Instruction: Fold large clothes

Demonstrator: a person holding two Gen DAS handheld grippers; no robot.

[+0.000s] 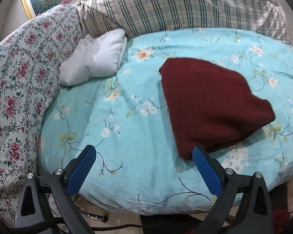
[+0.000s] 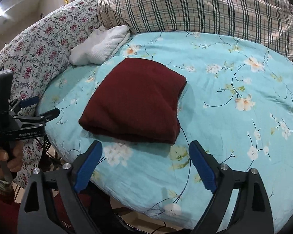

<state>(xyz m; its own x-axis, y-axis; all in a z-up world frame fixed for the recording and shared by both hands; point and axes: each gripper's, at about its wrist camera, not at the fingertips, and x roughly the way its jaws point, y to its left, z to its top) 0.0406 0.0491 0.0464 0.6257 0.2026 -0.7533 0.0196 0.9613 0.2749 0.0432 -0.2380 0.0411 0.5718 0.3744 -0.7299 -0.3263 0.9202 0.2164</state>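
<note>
1. Right wrist view: the right gripper (image 2: 145, 159) has its jaws spread wide and holds nothing; its tips sit just short of the near edge of the garment (image 2: 134, 101).
2. From these jaws the garment lies straight ahead and slightly left, a dark red folded bundle flat on the bed (image 2: 234, 136), its long axis running away from the camera and to the right.
3. Left wrist view: the left gripper (image 1: 144, 155) is also wide and empty. The garment (image 1: 211, 101) lies ahead and to its right, with the near corner just beside the right-hand finger; whether they touch I cannot tell.
4. Judgement: the fold looks nearly finished, and the right gripper faces the bundle more squarely for any last press or lift.
5. Farther off, a white pillow (image 2: 101, 46) lies well apart at the headboard side.
</note>
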